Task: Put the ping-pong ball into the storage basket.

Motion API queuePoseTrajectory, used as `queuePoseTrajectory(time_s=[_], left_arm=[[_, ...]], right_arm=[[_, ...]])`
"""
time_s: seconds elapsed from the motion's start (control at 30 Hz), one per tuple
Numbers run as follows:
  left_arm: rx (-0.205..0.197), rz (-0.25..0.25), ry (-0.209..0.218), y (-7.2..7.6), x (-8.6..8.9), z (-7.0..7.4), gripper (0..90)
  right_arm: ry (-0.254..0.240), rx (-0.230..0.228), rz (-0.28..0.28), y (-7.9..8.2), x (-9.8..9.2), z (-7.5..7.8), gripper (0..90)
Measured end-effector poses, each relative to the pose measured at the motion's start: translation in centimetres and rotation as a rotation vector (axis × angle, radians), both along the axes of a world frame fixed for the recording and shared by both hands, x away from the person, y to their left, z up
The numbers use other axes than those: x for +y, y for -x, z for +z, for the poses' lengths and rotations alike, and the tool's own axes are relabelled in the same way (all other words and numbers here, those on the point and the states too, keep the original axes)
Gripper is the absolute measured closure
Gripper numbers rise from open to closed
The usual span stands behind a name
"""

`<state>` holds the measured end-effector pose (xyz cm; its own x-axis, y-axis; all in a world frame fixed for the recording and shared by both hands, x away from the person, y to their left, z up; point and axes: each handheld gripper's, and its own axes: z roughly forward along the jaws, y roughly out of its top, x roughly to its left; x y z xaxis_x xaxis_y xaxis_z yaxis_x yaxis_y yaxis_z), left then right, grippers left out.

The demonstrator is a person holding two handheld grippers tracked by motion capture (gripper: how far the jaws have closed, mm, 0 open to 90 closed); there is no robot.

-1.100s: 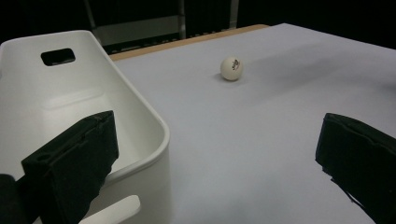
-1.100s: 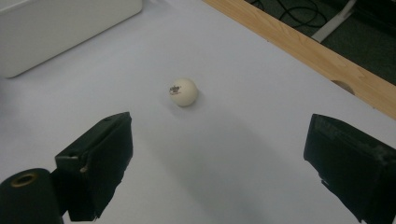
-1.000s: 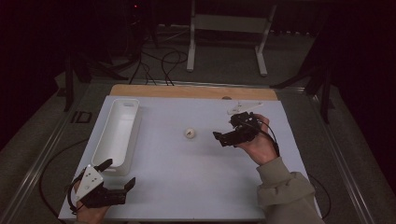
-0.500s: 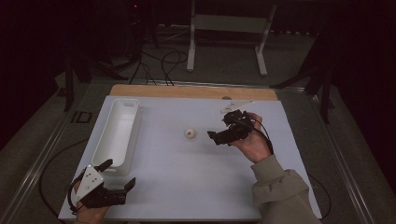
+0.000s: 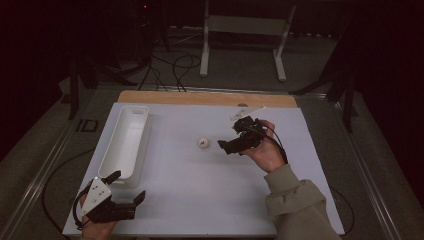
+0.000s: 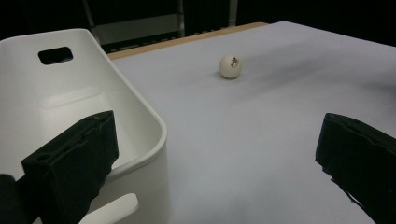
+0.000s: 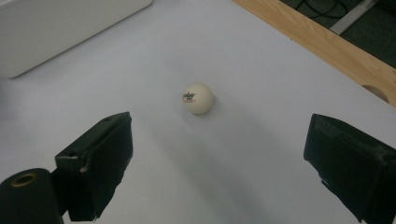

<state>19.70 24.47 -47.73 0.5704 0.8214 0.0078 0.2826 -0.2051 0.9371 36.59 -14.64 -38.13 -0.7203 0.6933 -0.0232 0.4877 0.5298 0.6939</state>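
Your right gripper [image 5: 226, 147] hovers with jaws spread wide just right of the small, smooth, round white ball [image 5: 203, 143], which rests mid-table on the matte white sheet [image 5: 200, 200]. Your left gripper [image 5: 127, 189] gapes too, near the glossy, rounded white bin [image 5: 107, 160].

You have a long white bin [image 5: 125, 145] lying along the left side of the white table [image 5: 200, 200], with a wooden strip [image 5: 200, 98] along the far edge.

Unreadable small logo on ball [image 7: 198, 98]
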Motion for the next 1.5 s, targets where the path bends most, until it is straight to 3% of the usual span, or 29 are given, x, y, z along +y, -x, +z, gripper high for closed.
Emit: queuePoseTrajectory(time_s=[1.5], left_arm=[[0.012, 0.004, 0.005, -0.2, 0.1, -0.2, 0.0]], right_arm=[[0.051, 0.036, 0.017, -1.9, 3.0, -1.8, 7.9]])
